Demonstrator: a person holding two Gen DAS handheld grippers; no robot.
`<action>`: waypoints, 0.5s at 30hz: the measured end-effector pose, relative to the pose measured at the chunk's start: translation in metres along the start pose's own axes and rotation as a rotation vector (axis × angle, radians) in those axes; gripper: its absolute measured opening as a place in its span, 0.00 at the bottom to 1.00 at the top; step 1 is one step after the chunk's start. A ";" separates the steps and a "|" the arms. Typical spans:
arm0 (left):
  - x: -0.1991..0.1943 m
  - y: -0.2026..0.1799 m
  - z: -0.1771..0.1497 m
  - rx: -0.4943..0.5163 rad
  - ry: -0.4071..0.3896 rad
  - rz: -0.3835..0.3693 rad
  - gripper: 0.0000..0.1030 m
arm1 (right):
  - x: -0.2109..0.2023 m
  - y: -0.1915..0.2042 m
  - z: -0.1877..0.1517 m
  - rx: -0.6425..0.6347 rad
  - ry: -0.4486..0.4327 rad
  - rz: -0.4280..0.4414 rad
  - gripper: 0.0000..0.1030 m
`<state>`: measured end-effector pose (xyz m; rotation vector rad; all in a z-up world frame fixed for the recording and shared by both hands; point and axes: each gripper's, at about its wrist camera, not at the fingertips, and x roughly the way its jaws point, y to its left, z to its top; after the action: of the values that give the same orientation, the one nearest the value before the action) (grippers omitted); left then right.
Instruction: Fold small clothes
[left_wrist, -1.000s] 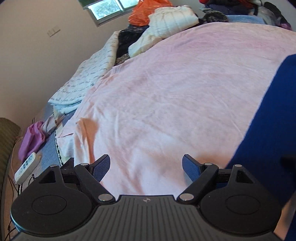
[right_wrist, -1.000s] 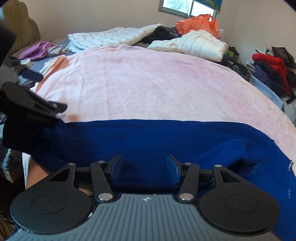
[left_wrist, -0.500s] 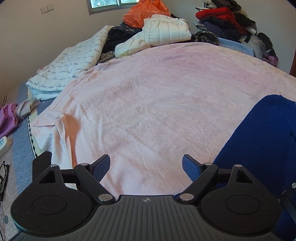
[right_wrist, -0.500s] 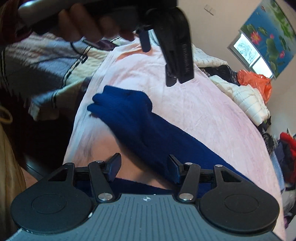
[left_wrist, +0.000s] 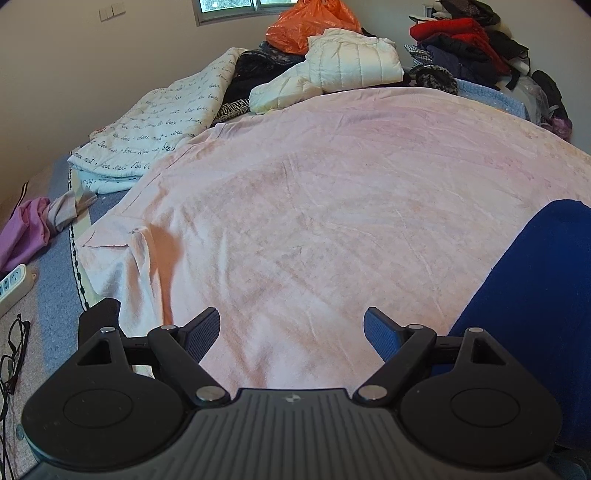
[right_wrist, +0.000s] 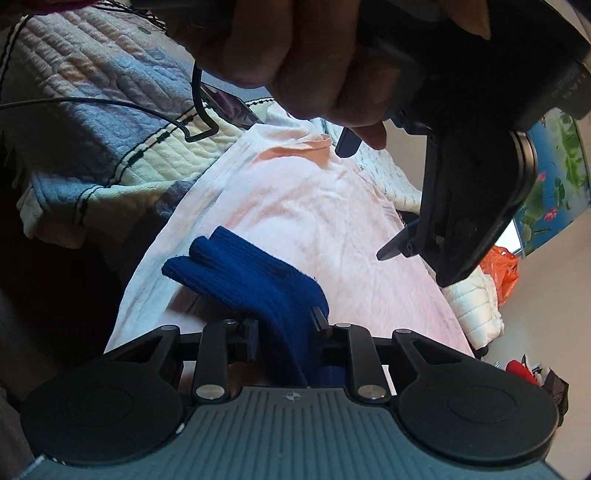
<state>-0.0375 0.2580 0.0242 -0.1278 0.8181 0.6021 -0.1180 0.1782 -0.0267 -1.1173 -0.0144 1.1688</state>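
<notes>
Blue knit fabric, a small garment (right_wrist: 280, 295), sits pinched between the jaws of the right gripper (right_wrist: 286, 328), which have closed in on its bunched middle; beyond the fingertips the rest of the cloth runs forward and to the left, ending in two ribbed lobes that rest on the pink blanket (right_wrist: 314, 206). In the left wrist view the left gripper (left_wrist: 291, 332) hovers with its jaws spread wide and nothing between them, only blanket showing in the gap. Just outside its right finger the same blue garment (left_wrist: 535, 295) rises as a dark fold at the frame's edge. Ahead of these jaws the blanket stretches smooth and broad. To their left lie a white power strip (left_wrist: 13, 286) and a purple cloth (left_wrist: 24, 230). Farther ahead, left of centre, is a white quilt with script lettering (left_wrist: 162, 129), then a cream puffer jacket (left_wrist: 332, 70) and an orange plastic bag (left_wrist: 310, 22) under the window. In the right wrist view, the left gripper (right_wrist: 369, 199) hangs above and beyond the right one's jaws, held by the person's hand (right_wrist: 288, 55).
</notes>
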 end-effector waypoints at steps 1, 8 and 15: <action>0.001 0.000 0.000 0.000 0.000 0.001 0.83 | 0.001 -0.001 0.002 0.026 0.001 0.012 0.13; -0.003 0.001 0.001 -0.032 -0.008 -0.013 0.83 | -0.013 -0.057 -0.019 0.468 -0.016 0.085 0.08; -0.009 -0.029 0.001 -0.003 -0.014 -0.097 0.83 | -0.033 -0.142 -0.114 1.188 -0.065 0.071 0.05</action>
<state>-0.0258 0.2306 0.0279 -0.1650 0.7933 0.5118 0.0295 0.0828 0.0319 -0.0245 0.5995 1.0057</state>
